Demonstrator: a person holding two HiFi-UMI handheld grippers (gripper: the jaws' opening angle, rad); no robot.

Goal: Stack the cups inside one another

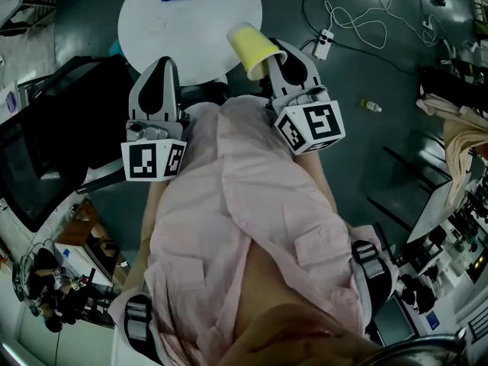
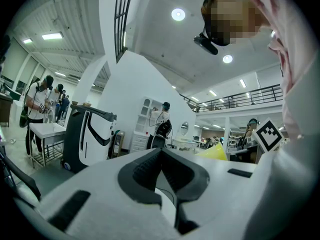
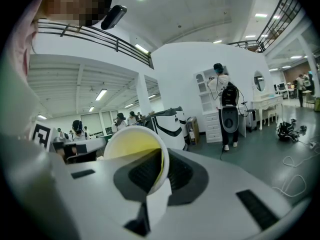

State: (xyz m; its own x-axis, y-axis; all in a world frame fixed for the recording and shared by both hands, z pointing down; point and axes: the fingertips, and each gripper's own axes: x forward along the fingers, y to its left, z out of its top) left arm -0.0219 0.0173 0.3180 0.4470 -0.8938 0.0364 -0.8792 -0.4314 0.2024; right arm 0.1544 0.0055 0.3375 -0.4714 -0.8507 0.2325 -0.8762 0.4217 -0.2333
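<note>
Yellow cup (image 1: pixel 255 48) lies tilted in my right gripper (image 1: pixel 276 61) in the head view, against the near edge of the round white table (image 1: pixel 152 21), and my left gripper (image 1: pixel 158 78) is beside it. In the left gripper view my jaws are pressed together with nothing between them, and the cup (image 2: pixel 216 152) shows at the right. In the right gripper view my jaws pinch the white rim of the cup (image 3: pixel 131 151), one jaw inside and one outside.
</note>
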